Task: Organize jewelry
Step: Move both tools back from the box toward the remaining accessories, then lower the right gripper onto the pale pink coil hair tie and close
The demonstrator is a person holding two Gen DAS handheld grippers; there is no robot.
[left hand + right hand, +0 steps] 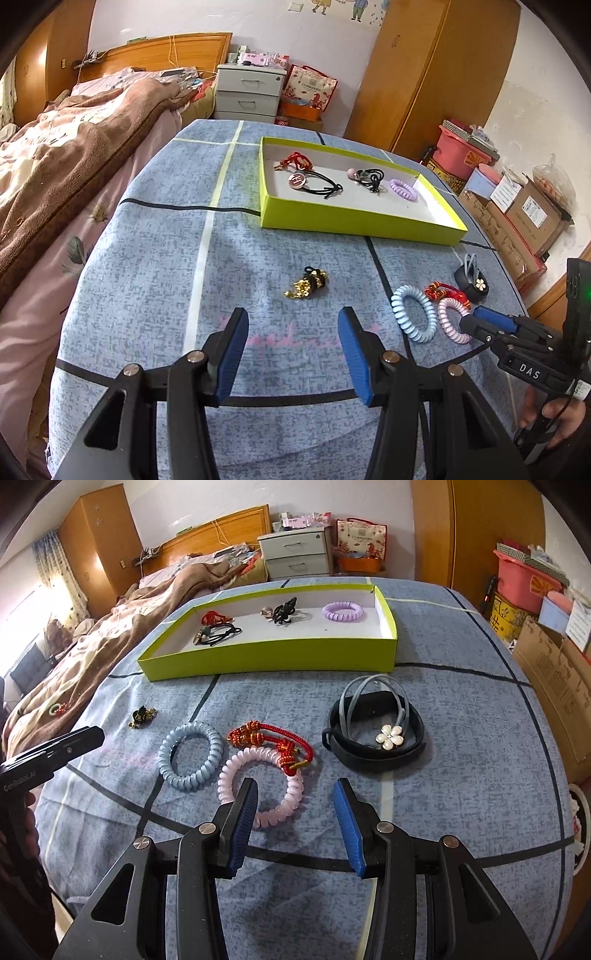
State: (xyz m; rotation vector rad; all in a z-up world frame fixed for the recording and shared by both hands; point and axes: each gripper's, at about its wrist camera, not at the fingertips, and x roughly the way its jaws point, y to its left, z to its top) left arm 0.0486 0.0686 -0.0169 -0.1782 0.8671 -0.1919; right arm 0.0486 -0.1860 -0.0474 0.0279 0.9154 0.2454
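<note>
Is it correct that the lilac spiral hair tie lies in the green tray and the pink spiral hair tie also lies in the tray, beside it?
Not fully. The lilac spiral hair tie does lie in the green tray, but the pink spiral hair tie lies outside it, on the blue cloth in front of the right gripper, as the right wrist view shows.

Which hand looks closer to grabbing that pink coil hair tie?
The right gripper: its open jaws hover just above the pink coil hair tie. The left gripper points at the gold and black piece.
</note>
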